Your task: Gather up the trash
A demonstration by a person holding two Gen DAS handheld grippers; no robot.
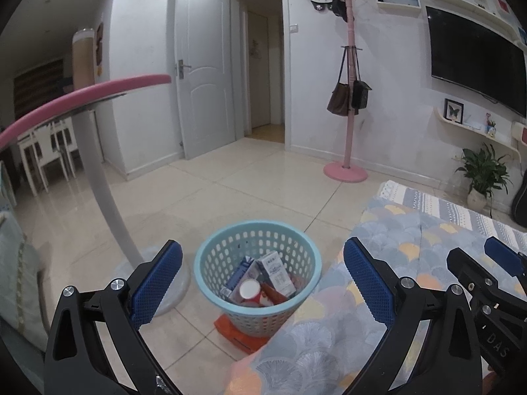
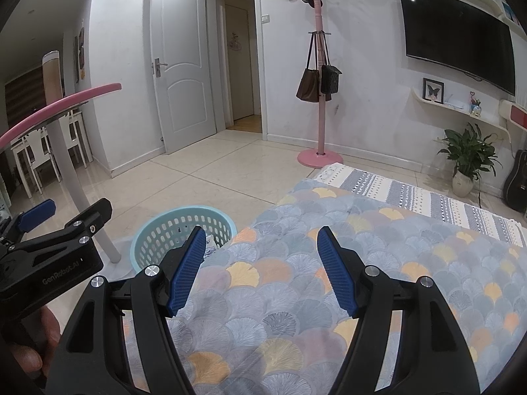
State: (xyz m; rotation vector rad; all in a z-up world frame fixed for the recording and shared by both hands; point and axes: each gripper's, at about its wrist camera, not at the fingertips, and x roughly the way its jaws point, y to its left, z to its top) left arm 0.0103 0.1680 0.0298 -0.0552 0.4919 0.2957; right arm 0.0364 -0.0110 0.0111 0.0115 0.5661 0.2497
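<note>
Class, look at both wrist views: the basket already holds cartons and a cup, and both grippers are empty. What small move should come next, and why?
Probably a slow turn of either gripper to look for more trash. The left gripper and right gripper are both open and hold nothing, the basket already holds cartons and a cup, and no loose trash shows on the patterned cloth.

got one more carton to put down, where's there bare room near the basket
Bare floor tiles between the basket, the pink coat stand base and the patterned cloth, whose top is also bare. Crowded: inside the basket, cartons and a cup fill the bottom.
</note>
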